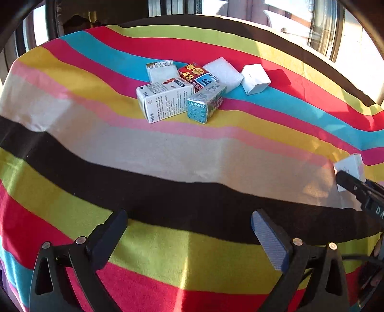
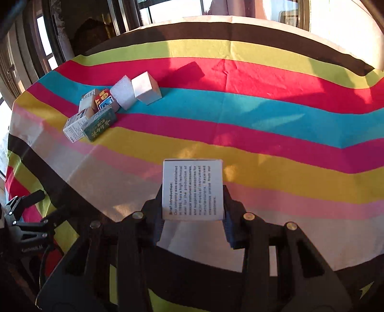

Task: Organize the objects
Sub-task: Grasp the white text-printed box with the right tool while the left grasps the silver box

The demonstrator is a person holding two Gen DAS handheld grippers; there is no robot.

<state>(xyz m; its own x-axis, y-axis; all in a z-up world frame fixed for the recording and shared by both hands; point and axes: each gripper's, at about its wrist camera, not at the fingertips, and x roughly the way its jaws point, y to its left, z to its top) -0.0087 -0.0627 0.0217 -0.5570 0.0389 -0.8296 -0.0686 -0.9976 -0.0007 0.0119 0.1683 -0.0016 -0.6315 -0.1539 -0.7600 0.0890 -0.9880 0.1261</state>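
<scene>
- Fingers (image 1: 115, 230) of the left gripper (image 1: 189, 230) stand wide apart over the black and lime bands of the striped cloth (image 1: 168, 153), with nothing between them and only cloth below.
- Fingers (image 2: 229, 204) of the right gripper (image 2: 193, 211) are clamped on a white box (image 2: 192, 189), one pad on each side; its upper face carries black print headed "Brief introduction".
- Left wrist view, left to right: the cluster of boxes lies on the yellow, magenta and blue bands toward the far side of the cloth, well apart from both grippers.
- White carton (image 1: 165, 100) with fine print forms the near left of the cluster; behind it a second pale carton (image 1: 160, 70) is partly hidden.
- Red box (image 1: 195, 74) printed with "48" sits in the middle, touching the white carton.
- Teal box (image 1: 206, 102) lies at the front, just beside the white carton and against the red box.
- White pad (image 1: 223, 72) with a grainy surface rests behind the teal box.
- Plain white cube (image 1: 255, 79) stands at the right end, just beside the pad, casting a shadow on the red band.
- Far right edge of the left wrist view: the held white box and one dark finger of the right gripper show above the pale band.
- Window frames (image 2: 134, 14) and bright daylight lie beyond the far edge of the cloth.
</scene>
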